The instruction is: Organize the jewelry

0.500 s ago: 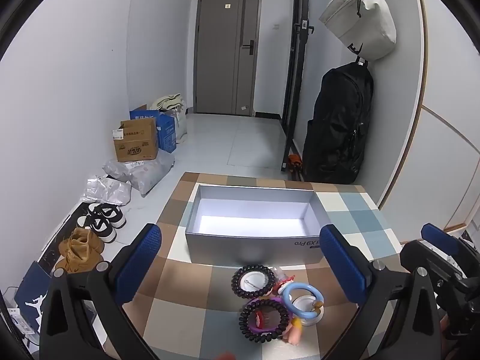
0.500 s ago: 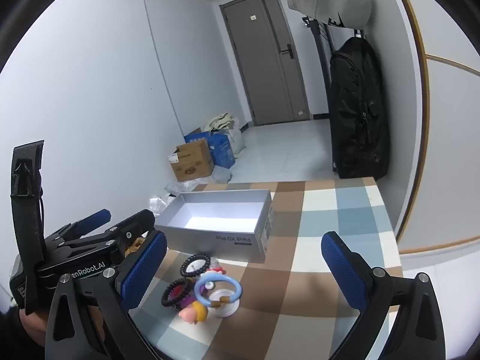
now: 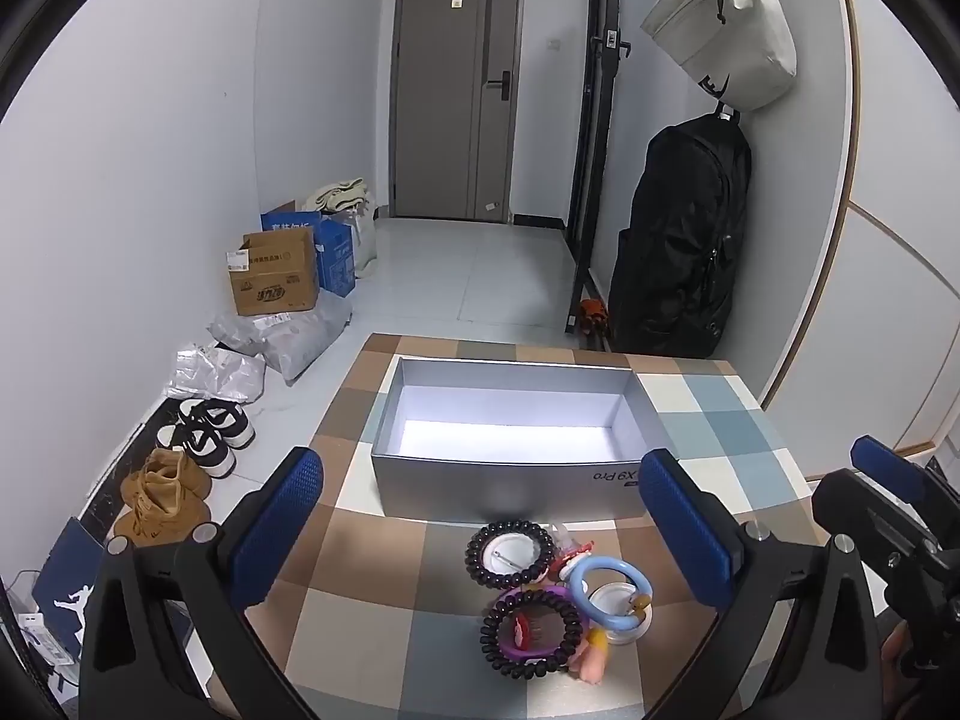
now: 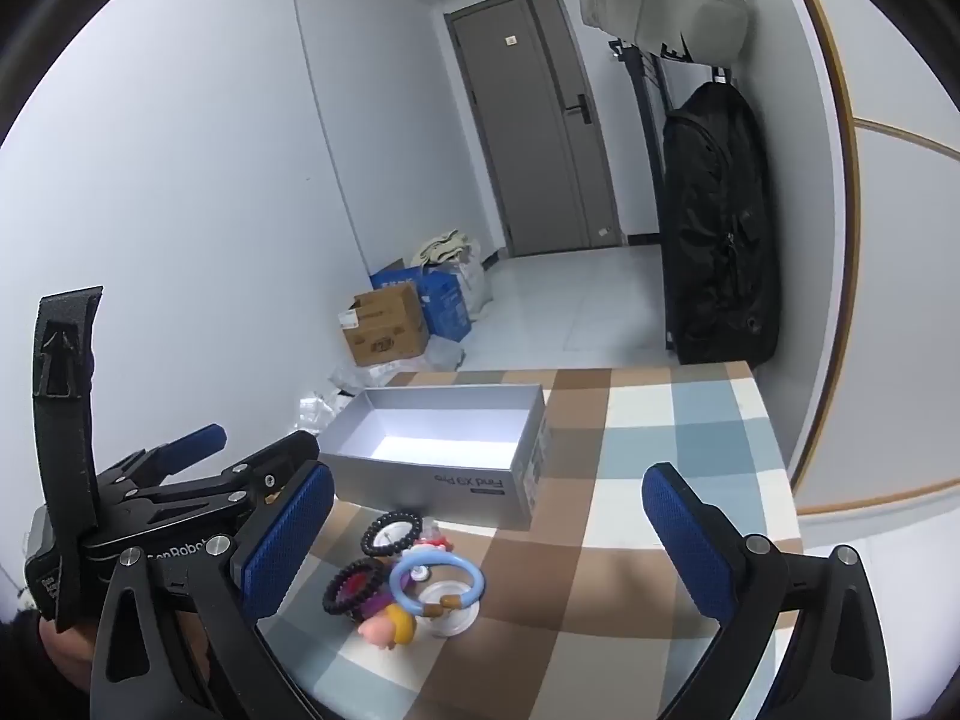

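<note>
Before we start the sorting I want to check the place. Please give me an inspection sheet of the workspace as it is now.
Surface: checked cloth covers the table.
Job's things: open grey box, nothing seen inside; bracelets and small trinkets heaped in front of it.
Clutter: nothing seen on the table.
Grippers: left tool and right tool both open, holding nothing, above the heap.
Cables: nothing seen.
Surroundings: door, backpack, hanging bag, cartons, shoes on the floor.
</note>
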`<action>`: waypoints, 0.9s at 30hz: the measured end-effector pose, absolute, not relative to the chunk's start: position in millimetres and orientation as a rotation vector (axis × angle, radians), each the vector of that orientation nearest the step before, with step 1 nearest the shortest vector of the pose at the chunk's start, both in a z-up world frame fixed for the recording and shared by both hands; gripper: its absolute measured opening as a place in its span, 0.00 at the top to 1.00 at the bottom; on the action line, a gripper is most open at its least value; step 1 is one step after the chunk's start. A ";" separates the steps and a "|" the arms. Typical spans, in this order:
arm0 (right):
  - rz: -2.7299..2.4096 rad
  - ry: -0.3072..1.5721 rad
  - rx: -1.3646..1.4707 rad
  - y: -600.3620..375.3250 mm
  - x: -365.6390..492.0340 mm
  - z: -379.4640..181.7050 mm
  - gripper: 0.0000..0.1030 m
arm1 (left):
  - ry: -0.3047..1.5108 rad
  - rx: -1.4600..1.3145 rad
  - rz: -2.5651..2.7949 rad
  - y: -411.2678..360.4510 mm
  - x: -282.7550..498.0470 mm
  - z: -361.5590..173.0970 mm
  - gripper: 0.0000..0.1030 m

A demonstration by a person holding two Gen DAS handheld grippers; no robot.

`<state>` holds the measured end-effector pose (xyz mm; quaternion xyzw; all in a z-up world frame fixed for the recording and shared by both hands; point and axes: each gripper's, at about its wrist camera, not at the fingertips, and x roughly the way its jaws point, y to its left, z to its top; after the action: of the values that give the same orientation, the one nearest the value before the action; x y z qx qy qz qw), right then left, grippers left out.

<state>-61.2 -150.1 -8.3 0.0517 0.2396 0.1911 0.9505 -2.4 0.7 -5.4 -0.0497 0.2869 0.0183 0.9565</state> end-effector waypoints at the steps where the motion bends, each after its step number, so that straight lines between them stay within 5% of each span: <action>1: 0.388 0.488 0.106 -150.2 -60.9 -8.4 0.00 | 0.585 -0.101 0.038 0.5 -1.4 -5.4 0.01; 27: 0.389 0.486 0.099 -148.8 -60.9 -11.2 0.00 | 0.588 -0.092 0.041 -1.9 0.1 -5.6 0.01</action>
<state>-60.9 -148.8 -11.2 0.0485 0.2389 0.1914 0.9508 0.1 -1.9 -5.6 -0.0455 0.2895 0.0202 0.9559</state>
